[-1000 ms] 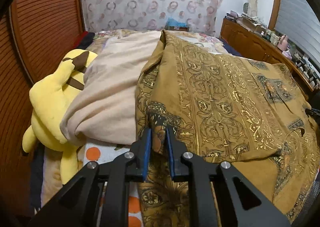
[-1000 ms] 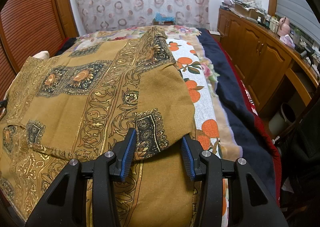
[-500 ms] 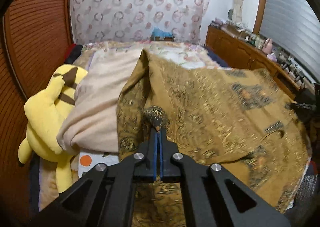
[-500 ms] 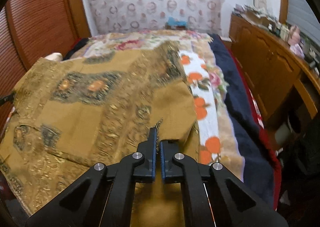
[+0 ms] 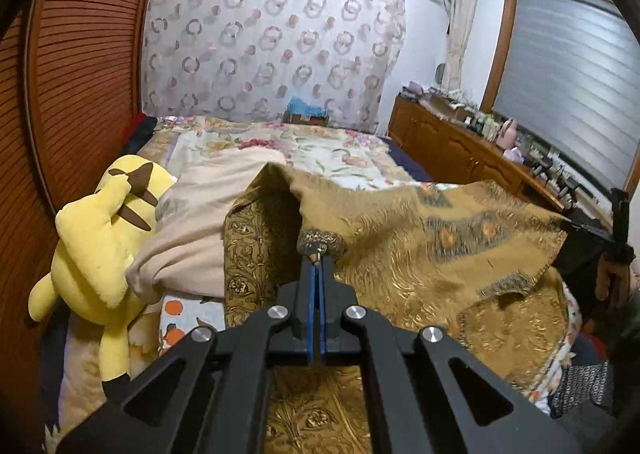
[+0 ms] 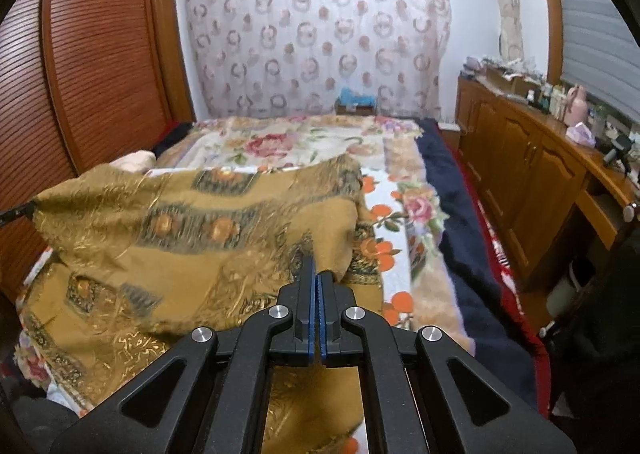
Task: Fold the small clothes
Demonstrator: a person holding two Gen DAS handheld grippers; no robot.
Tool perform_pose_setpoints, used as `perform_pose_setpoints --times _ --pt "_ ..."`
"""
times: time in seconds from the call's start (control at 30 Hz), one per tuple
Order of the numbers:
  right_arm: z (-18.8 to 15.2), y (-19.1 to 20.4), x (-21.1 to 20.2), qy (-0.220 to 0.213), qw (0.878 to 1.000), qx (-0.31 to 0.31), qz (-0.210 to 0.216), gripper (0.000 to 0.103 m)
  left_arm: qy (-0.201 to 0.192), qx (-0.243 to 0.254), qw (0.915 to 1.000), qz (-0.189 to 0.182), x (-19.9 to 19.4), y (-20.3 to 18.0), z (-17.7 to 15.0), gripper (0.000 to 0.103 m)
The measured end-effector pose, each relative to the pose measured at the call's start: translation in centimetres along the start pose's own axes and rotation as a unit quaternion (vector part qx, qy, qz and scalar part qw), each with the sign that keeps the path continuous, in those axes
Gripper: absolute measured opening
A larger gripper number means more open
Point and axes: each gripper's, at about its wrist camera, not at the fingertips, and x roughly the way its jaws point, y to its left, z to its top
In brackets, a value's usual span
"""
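Note:
A mustard-gold patterned garment (image 5: 420, 250) lies across the near end of the bed, its far edge lifted off the bedding; it also shows in the right wrist view (image 6: 168, 238). My left gripper (image 5: 316, 258) is shut on a bunched dark-patterned corner of the garment and holds it raised. My right gripper (image 6: 316, 274) is shut on another corner of the garment and holds it raised too. The right gripper shows at the far right of the left wrist view (image 5: 618, 230).
A yellow plush toy (image 5: 100, 250) and a beige pillow (image 5: 204, 221) lie at the bed's left side beside a wooden louvred wardrobe (image 6: 80, 65). A floral blanket (image 6: 288, 141) covers the bed. A wooden sideboard (image 6: 536, 165) with clutter runs along the right wall.
Both grippers closed on garment corners, then lifted: the garment's far edge has come up off the bed and both views now look higher into the room.

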Motion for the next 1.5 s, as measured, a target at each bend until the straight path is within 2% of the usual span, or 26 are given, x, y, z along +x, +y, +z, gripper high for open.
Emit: perform_pose_setpoints --times 0.17,0.37,0.47,0.7,0.9,1.07,1.1,1.13,1.17,1.3,1.5 --pt "0.0 0.0 -2.0 -0.005 1.0 0.0 0.013 0.0 -0.01 0.004 0.9999 -0.008 -2.0 -0.3 -0.1 0.0" --pt "-1.3 -0.1 -6.1 -0.007 1.0 0.0 0.025 0.0 -0.007 -0.008 0.9999 -0.007 -5.1 -0.1 -2.4 0.0" --pt "-2.3 -0.1 -7.4 -0.003 1.0 0.008 0.026 0.0 0.0 -0.013 0.9999 0.011 -6.2 0.1 -3.8 0.0" --pt "-7.0 -0.7 -5.0 0.06 0.997 0.035 0.027 0.0 0.066 -0.026 0.9965 0.043 -3.9 1.3 -8.3 0.0" --pt "-9.2 -1.0 -3.5 0.089 0.995 0.051 0.018 0.0 0.069 -0.038 0.9964 0.033 -3.6 1.3 -9.8 0.0" --pt "-8.6 -0.7 -4.1 0.08 0.996 0.046 0.018 0.0 0.06 -0.039 0.9968 0.036 -4.0 1.5 -9.2 0.008" --pt "-8.7 -0.7 -4.2 0.079 0.996 0.045 0.017 0.0 0.059 -0.037 0.997 0.035 -4.0 1.6 -9.1 0.013" --pt "-8.6 -0.6 -4.2 0.079 0.996 0.042 0.014 0.0 0.059 -0.034 0.997 0.036 -4.0 1.5 -9.1 0.026" --pt "-8.5 -0.4 -4.3 0.078 0.996 0.039 0.012 0.001 0.06 -0.032 0.997 0.037 -4.0 1.5 -9.0 0.031" --pt "-7.9 -0.1 -4.6 0.072 0.997 0.027 0.0 0.007 0.077 -0.017 0.9967 0.02 -3.3 0.9 -9.1 0.035" --pt "-7.2 -0.4 -4.9 0.072 0.997 0.01 -0.017 0.013 0.096 -0.005 0.9944 0.042 -1.8 0.5 -9.4 0.039"
